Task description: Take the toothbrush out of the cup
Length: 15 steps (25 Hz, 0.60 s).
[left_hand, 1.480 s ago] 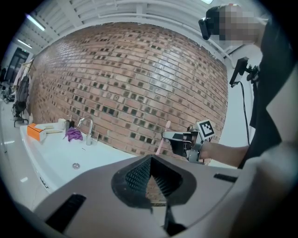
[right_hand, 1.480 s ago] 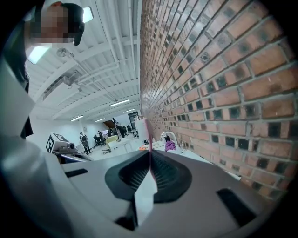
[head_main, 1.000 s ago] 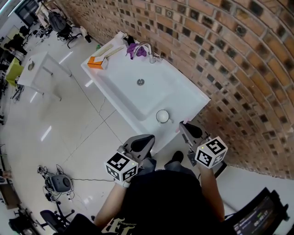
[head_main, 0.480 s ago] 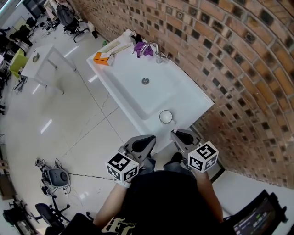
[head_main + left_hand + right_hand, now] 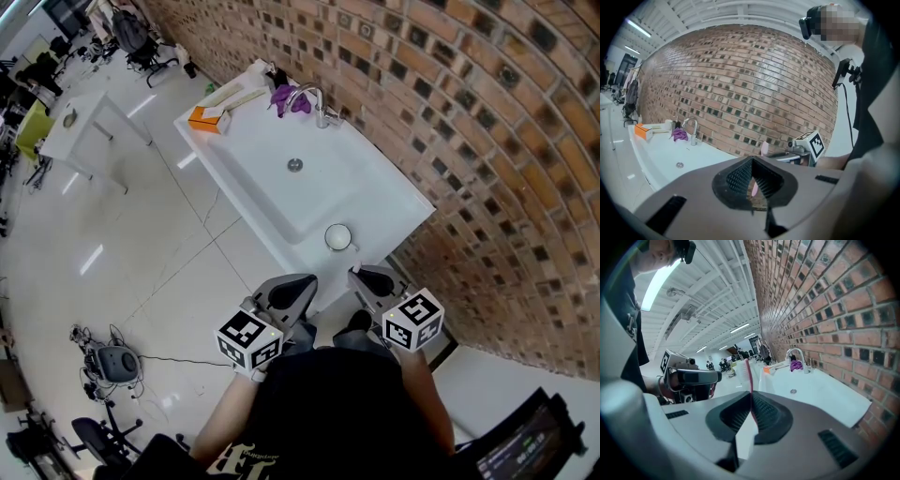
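Toothbrush (image 5: 748, 380) stands upright between the ribbed black pads of the right tool (image 5: 752, 393), which is clenched on its slim pink handle, with the pale bristle head above the tips. It is already clear of the cup (image 5: 336, 236), a small round white vessel on the near corner of the sink (image 5: 389, 183), at about 11 o'clock from the right tool in the head view. The lift looks done, so what probably remains is carrying the brush away. A thin, smooth plastic handle can pivot in a narrow pinch, so a firm squeeze and an upright, unhurried carry seem wise. The left tool (image 5: 751, 159) has its pads drawn together on nothing. A pink sliver in the slit behind them seems to be the brush beyond. The sink is glossy white with a curved chrome tap (image 5: 309, 98) at 12 o'clock, set against a rough brick wall.
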Each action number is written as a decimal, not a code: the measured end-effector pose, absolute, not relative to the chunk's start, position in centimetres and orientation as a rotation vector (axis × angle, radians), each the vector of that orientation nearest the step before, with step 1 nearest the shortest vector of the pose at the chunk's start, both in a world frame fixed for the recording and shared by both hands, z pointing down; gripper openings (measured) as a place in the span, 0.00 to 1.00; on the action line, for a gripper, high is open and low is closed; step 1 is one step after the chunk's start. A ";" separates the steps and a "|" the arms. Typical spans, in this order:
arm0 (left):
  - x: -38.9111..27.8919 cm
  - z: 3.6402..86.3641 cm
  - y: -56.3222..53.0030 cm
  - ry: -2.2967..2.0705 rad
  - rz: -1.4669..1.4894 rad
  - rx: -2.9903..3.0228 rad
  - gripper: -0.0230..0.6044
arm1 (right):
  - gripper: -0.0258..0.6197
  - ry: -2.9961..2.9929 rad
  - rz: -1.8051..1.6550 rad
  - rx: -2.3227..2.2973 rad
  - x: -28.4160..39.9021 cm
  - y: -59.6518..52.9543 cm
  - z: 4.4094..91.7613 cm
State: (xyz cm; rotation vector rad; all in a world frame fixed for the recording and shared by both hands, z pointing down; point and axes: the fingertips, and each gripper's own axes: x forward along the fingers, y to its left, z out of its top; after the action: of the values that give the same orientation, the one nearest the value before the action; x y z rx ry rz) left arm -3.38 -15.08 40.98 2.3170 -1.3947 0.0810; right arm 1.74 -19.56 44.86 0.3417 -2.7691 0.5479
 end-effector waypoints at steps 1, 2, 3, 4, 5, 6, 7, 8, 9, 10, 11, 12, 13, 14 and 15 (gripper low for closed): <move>-3.4 41.0 -15.1 -1.393 0.080 2.318 0.03 | 0.04 -2.766 0.549 0.343 1.7 -19.5 44.9; -3.4 41.0 -15.0 -1.391 0.078 2.319 0.03 | 0.04 -2.764 0.551 0.344 1.7 -19.5 44.9; -3.4 41.0 -15.0 -1.390 0.077 2.320 0.03 | 0.04 -2.763 0.553 0.344 1.7 -19.4 44.9; -3.4 41.0 -15.0 -1.389 0.076 2.320 0.03 | 0.04 -2.762 0.553 0.343 1.6 -19.4 45.0; -3.4 41.0 -14.9 -1.388 0.076 2.321 0.03 | 0.04 -2.761 0.552 0.342 1.6 -19.3 45.0; -3.4 41.0 -15.0 -1.388 0.076 2.322 0.03 | 0.04 -2.761 0.551 0.342 1.6 -19.4 45.0; -3.4 41.0 -15.0 -1.387 0.076 2.323 0.03 | 0.04 -2.760 0.550 0.342 1.5 -19.4 45.0; -3.5 41.0 -15.0 -1.386 0.076 2.323 0.03 | 0.04 -2.760 0.550 0.341 1.5 -19.3 45.0; -3.5 41.1 -14.9 -1.386 0.076 2.322 0.03 | 0.04 -2.759 0.550 0.339 1.4 -19.3 45.0; -3.6 41.1 -14.9 -1.385 0.076 2.321 0.03 | 0.04 -2.758 0.549 0.337 1.4 -19.2 45.0; -3.6 41.1 -14.9 -1.385 0.076 2.321 0.03 | 0.04 -2.758 0.548 0.334 1.3 -19.1 45.0; -3.6 41.1 -14.8 -1.386 0.076 2.320 0.03 | 0.04 -2.757 0.546 0.331 1.3 -19.0 45.1; -3.7 41.2 -14.7 -1.387 0.076 2.319 0.03 | 0.04 -2.756 0.544 0.328 1.2 -19.0 45.1; -3.7 41.2 -14.7 -1.387 0.075 2.319 0.03 | 0.04 -2.756 0.543 0.326 1.2 -18.9 45.1; -3.7 41.2 -14.6 -1.387 0.075 2.319 0.03 | 0.04 -2.755 0.542 0.325 1.2 -18.8 45.1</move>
State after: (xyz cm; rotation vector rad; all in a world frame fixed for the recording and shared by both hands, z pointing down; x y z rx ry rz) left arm -3.68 -14.63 41.20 2.3190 -1.3872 0.0751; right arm 1.20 -18.85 45.14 0.3246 -2.7549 0.5415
